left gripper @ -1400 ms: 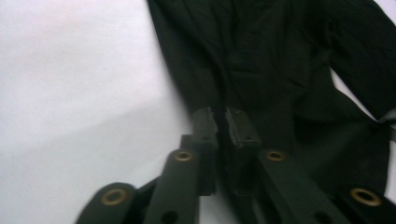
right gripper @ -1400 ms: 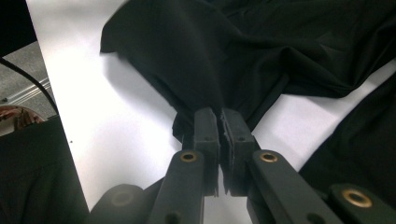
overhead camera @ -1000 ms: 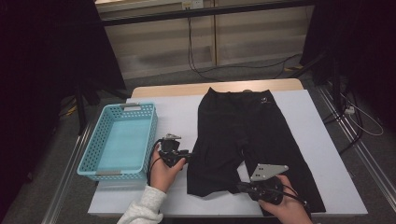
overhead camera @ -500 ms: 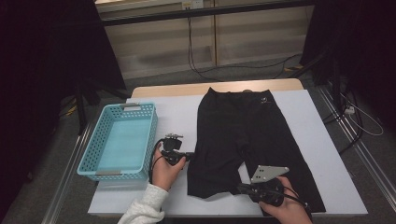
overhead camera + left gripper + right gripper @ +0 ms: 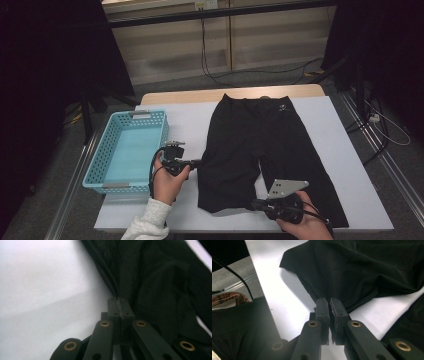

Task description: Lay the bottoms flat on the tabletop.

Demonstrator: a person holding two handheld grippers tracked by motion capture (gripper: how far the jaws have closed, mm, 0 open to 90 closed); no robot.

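Observation:
Black shorts [image 5: 260, 140] lie flat on the white table [image 5: 350, 165], waistband at the far side. My left gripper [image 5: 200, 162] is at the outer edge of the left leg. In the left gripper view its jaws [image 5: 120, 306] are shut on a fold of the black fabric [image 5: 162, 290], which rises a little off the table. My right gripper [image 5: 254, 203] is at the bottom hem of that same leg, near the front edge. Seen from the right gripper view, it [image 5: 329, 306] is shut on the shorts' hem [image 5: 362, 270].
A light blue plastic basket [image 5: 100, 160] stands at the table's left side, close to my left hand. Bare white table [image 5: 294, 292] lies beside the hem. Cables run over the grey floor [image 5: 280, 75] behind the table, and dark stands flank it.
The left hand has risen slightly with the edge of the shorts in its jaws. The right hand and the rest of the shorts have stayed in place.

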